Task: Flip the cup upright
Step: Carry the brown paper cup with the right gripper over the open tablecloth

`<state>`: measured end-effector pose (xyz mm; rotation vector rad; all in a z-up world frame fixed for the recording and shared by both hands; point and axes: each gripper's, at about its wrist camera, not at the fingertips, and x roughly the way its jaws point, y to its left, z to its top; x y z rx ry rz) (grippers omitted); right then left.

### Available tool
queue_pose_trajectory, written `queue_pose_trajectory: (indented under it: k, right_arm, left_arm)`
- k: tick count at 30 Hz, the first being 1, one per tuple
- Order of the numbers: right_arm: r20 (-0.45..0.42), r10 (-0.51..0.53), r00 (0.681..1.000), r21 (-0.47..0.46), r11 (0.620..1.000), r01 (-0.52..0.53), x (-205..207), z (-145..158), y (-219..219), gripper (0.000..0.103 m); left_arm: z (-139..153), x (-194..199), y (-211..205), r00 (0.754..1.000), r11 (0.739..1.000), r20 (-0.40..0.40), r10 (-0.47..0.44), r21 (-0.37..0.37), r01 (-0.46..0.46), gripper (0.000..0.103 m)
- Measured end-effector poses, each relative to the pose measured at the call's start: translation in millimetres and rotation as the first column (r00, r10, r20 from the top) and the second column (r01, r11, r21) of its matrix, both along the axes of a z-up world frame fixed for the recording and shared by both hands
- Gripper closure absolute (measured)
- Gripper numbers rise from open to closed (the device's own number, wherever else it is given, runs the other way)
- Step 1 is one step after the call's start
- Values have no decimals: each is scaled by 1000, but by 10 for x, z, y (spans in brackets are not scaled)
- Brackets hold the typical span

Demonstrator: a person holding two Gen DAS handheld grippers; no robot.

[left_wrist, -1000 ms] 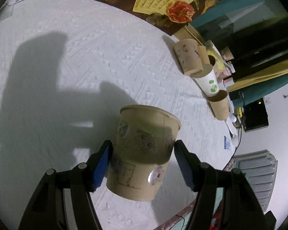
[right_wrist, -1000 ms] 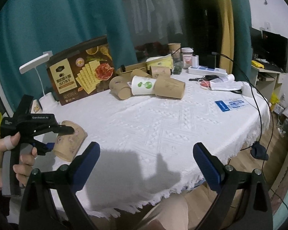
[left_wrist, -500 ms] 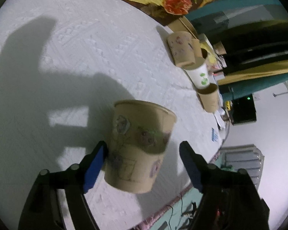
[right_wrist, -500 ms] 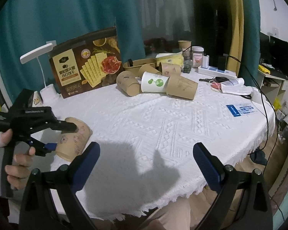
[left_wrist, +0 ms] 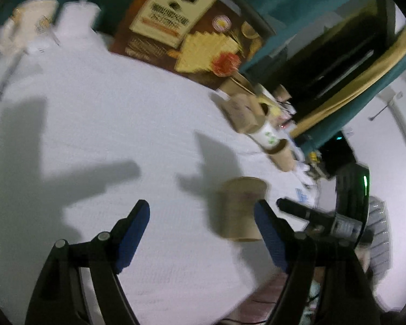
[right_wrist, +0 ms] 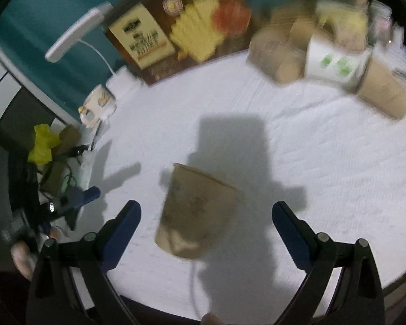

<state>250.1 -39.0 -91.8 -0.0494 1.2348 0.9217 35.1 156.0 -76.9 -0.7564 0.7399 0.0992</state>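
Released cup (right_wrist: 195, 211) seemingly upright, blurred — left gripper (left_wrist: 200, 233) just opened, empty; right gripper (right_wrist: 205, 216) wide, empty — cracker box (right_wrist: 176, 32) behind.

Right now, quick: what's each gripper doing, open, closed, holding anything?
Left gripper: open, fingers have just been opening, nothing between them; brown cup stands beside it.
Right gripper: open around that cup, not touching.

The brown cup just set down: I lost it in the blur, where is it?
The brown cup stands upright on the white tablecloth, between the open right gripper fingers, untouched; the left-wrist view shows it beside the left gripper's right finger.
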Motion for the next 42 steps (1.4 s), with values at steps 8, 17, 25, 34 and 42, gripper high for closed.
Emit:
queue_pose_trajectory:
  k: [8,17,25,34,42]
  right_arm:
    - [-102,23,995,-110,993,-34,168,-215,324,7]
    - [-150,52,987,-157,985,-76,178,-313,570,31]
    - [-50,33,998,-148,988,-40,202,-136,583,34]
    - [468,-33,883,-66,995,72,-114,109,420,34]
    - [671,-75,738,-15,993,114,-420,-17,203,34]
  left_arm:
    - [1,-286,103,999,976,-15,-35,213,38,24]
    - [-108,-284,117,998,980,-12,-68,187,69,24]
    - [-176,-241,128,997,985,-20,-76,155,79,24]
    - [-169,-199,130,998,984,-36,-60,163,65,24]
    - [-163,-138,-60,993,978,-57,-101,176,109,24]
